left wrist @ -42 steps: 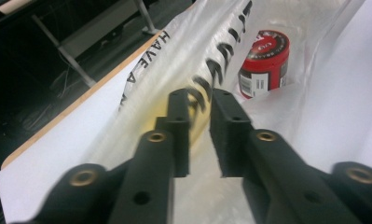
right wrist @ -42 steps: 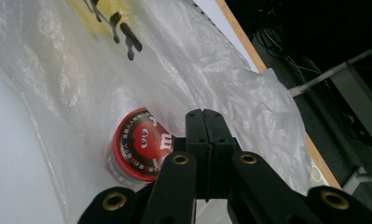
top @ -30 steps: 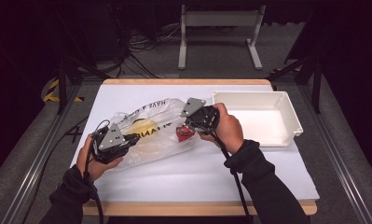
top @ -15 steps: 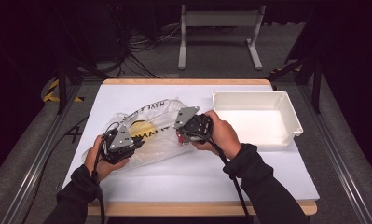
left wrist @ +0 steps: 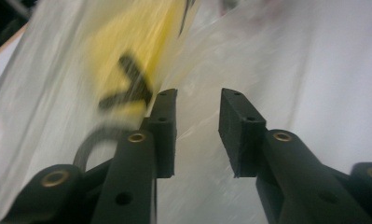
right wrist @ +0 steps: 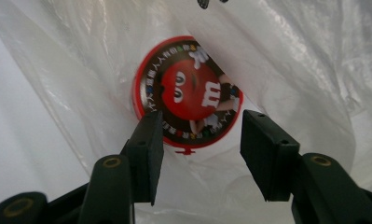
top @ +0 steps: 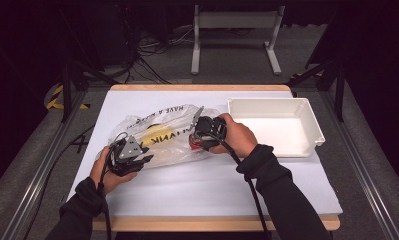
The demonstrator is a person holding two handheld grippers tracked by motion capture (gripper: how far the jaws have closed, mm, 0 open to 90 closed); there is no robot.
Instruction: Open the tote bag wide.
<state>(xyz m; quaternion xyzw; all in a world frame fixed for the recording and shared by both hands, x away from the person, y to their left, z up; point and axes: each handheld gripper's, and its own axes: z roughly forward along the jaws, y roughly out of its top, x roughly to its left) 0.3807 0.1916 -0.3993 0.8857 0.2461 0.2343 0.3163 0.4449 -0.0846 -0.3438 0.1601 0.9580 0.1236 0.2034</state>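
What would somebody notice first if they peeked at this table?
Probably the crinkly plastic bag with yellow print, lying in the middle of the white table. Next, the round red candy tin with a cartoon face, seen through the bag just past the open right tongs. An empty white tray sits to the right, and the left tongs stand open at the bag's near left end.

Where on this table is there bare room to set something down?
Free: the near strip of the table between the forearms, the far-left corner, and inside the white tray. Crowded: the middle-left, where the plastic bag and both tongs sit.
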